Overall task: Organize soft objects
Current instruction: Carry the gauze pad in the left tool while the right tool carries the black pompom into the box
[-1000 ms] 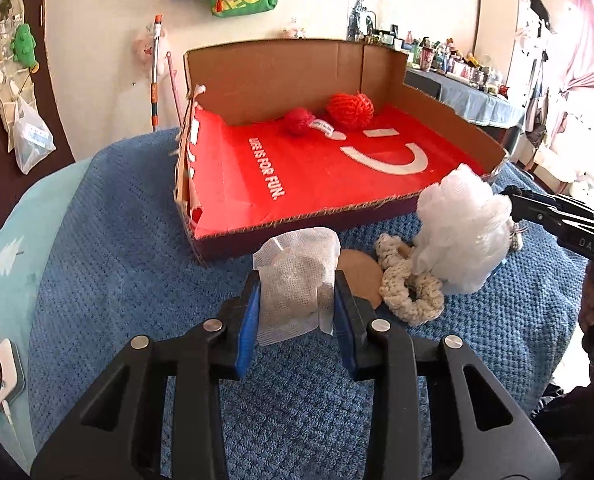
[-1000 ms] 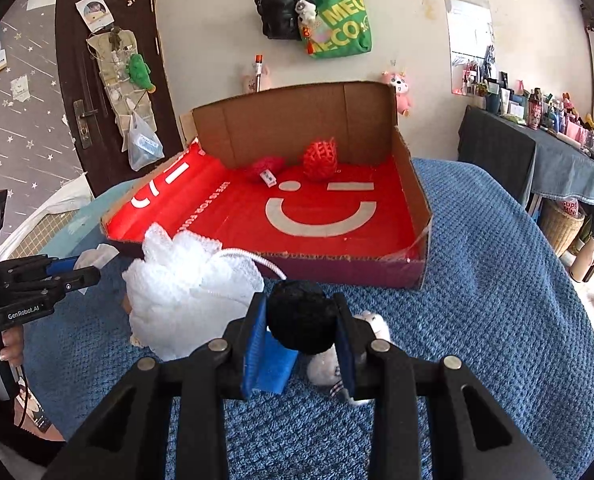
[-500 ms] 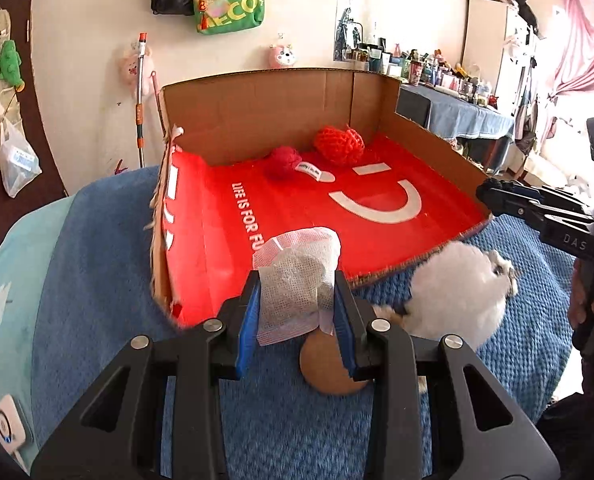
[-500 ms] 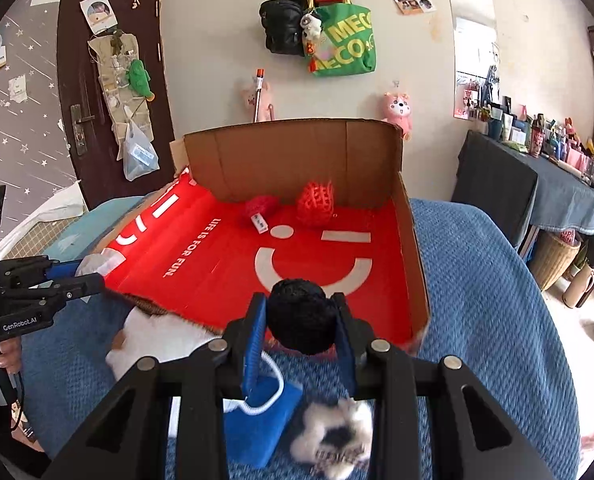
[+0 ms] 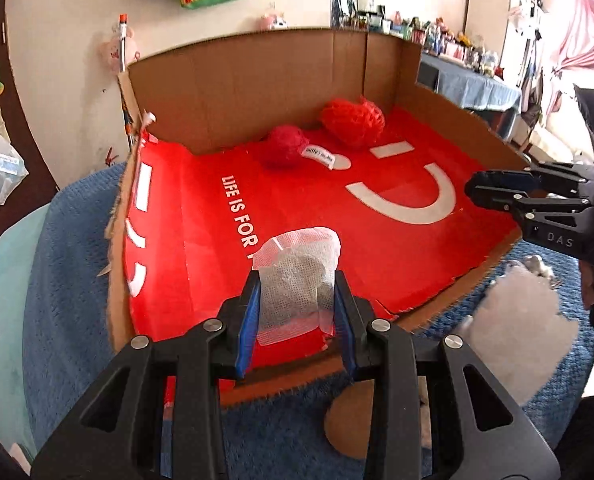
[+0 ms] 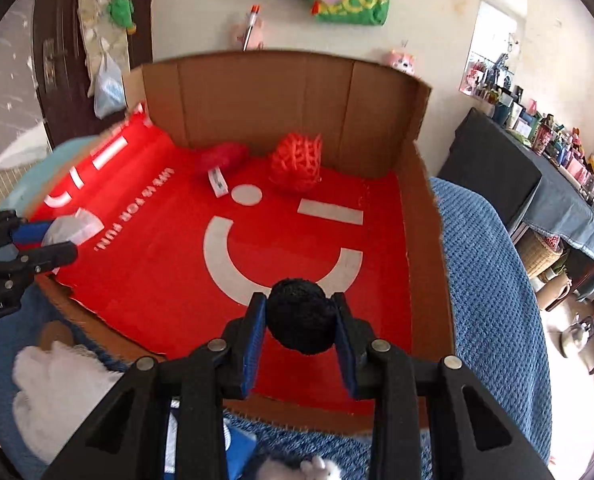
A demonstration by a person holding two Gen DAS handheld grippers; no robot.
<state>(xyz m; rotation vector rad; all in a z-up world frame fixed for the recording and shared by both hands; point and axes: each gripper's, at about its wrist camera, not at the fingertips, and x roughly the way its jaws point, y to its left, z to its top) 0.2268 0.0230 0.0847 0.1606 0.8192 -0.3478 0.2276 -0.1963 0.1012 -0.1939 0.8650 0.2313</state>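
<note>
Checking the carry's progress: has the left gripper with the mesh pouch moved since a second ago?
Yes. The left gripper, shut on the mesh pouch, has advanced over the cardboard box's near edge; earlier it hung short of it.

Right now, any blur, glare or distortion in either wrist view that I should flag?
Left wrist view: strong fisheye bend, window at upper right blown out, white mesh pouch sharp in the left gripper. Right wrist view: same bend, door side smeared by blur, black pom-pom in the right gripper sharp.
</note>
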